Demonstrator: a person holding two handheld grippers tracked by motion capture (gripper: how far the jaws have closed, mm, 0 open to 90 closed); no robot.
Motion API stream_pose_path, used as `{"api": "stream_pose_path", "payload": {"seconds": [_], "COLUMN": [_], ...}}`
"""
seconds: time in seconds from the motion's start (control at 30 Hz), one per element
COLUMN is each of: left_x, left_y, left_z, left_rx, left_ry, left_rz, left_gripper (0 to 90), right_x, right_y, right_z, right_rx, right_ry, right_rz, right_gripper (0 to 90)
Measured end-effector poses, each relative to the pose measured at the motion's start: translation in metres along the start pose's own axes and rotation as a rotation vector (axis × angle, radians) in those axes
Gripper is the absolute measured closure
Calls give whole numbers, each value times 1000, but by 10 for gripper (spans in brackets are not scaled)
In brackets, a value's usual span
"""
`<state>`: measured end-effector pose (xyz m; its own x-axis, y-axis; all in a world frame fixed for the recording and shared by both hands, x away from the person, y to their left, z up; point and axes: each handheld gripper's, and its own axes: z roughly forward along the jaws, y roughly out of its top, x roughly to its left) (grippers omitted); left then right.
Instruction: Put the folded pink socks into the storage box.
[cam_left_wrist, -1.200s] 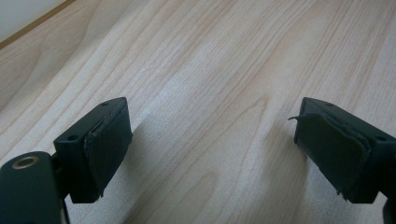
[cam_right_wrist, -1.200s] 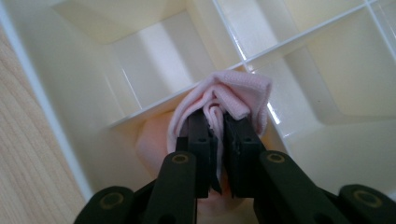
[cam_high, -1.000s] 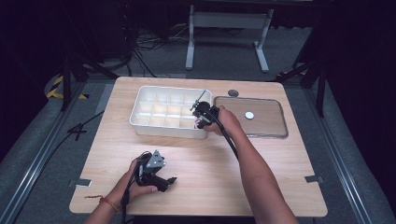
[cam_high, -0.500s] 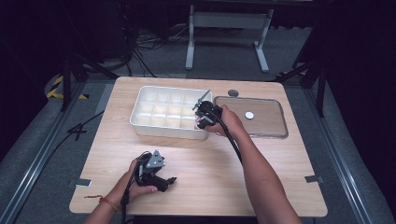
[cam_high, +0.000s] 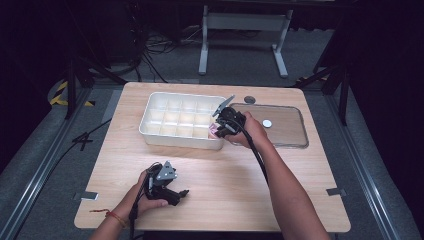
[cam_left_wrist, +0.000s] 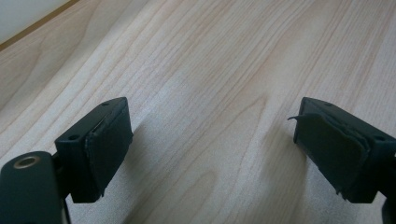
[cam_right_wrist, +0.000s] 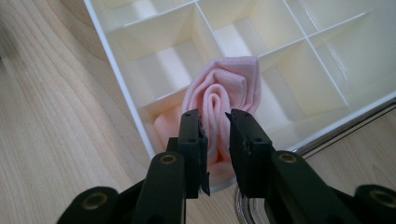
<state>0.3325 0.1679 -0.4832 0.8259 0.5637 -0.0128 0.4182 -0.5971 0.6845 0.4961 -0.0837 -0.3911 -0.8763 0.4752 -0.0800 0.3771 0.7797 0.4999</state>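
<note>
Your right tool (cam_high: 220, 129) sits at the near right corner of the white compartment tray (cam_high: 165, 136), and in the right gripper view (cam_right_wrist: 215, 135) its two black jaws are drawn close together on a folded pink cloth (cam_right_wrist: 224, 93), pinching a fold of it between the pads. The cloth stands bunched in the corner compartment of the tray, its rolled folds rising above the dividers and leaning against the tray's outer wall; from the high view it shows as a small pink patch (cam_high: 213, 131) just under the tool. The other compartments you can see hold nothing. Just beside the tray, on its right, lies a shallow metal tray (cam_high: 285, 135) with a small white round thing (cam_high: 267, 123) on it. Your left tool (cam_high: 170, 192) rests low near the front edge of the wooden table (cam_high: 225, 170), well apart from the tray; in the left gripper view (cam_left_wrist: 210, 140) its jaws stand wide apart over bare wood, gripping nothing.
</note>
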Motion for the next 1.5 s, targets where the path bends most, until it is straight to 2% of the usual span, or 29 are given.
{"api": "stream_pose_path", "payload": {"seconds": [0.17, 0.3, 0.5, 0.7, 1.1, 1.3, 1.5], "left_x": [0, 0, 0, 1, 1, 1, 0], "left_y": [0, 0, 0, 0, 0, 0, 0], "left_z": [0, 0, 0, 0, 0, 0, 1], "left_rx": [0, -1, -1, 2, 2, 2, -1], "left_ry": [0, 0, -4, -3, -5, -4, -3], "left_rz": [0, -1, 3, 7, 5, 5, 4], "left_gripper": [117, 117, 115, 115, 115, 115, 114], "right_x": [4, 6, 8, 6, 7, 10, 13], "right_y": [-2, -5, -10, -17, -32, -38, -45], "right_z": [-6, -9, -19, -29, -43, -48, -50], "right_rx": [-22, -15, -36, -60, -94, -96, -91], "right_ry": [-28, -36, -44, -50, -75, -96, -113], "right_rz": [-14, -29, -33, -16, -2, -19, -29], "right_gripper": [745, 736, 718, 696, 607, 572, 498]}}
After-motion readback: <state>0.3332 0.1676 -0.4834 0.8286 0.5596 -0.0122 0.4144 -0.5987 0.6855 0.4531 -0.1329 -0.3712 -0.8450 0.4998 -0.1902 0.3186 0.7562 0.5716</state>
